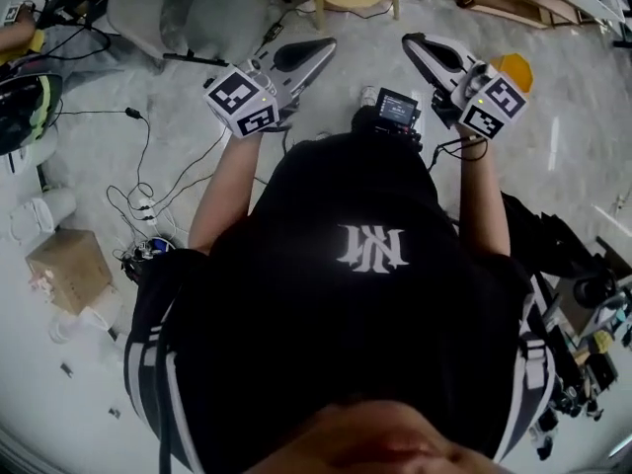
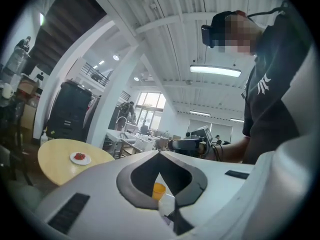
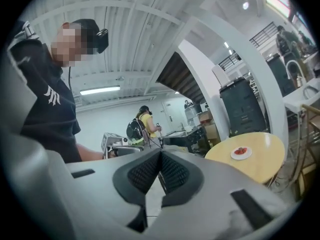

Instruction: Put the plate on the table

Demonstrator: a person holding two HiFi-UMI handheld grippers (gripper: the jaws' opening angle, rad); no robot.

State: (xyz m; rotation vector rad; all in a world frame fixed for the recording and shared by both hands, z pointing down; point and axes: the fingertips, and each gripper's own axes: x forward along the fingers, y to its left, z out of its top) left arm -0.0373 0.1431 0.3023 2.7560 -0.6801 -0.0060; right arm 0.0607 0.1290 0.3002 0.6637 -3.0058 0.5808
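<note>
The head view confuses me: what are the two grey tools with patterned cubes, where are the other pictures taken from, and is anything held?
A person holds a two-jaw gripper in each hand. The head view looks down from the person's head: the left gripper and the right gripper point forward. The cubes belong to them. Each other picture comes from a camera on one gripper, looking along its jaws. Both pairs of jaws are together and hold nothing. Ahead stands a round table, with a white plate holding something red.
</note>
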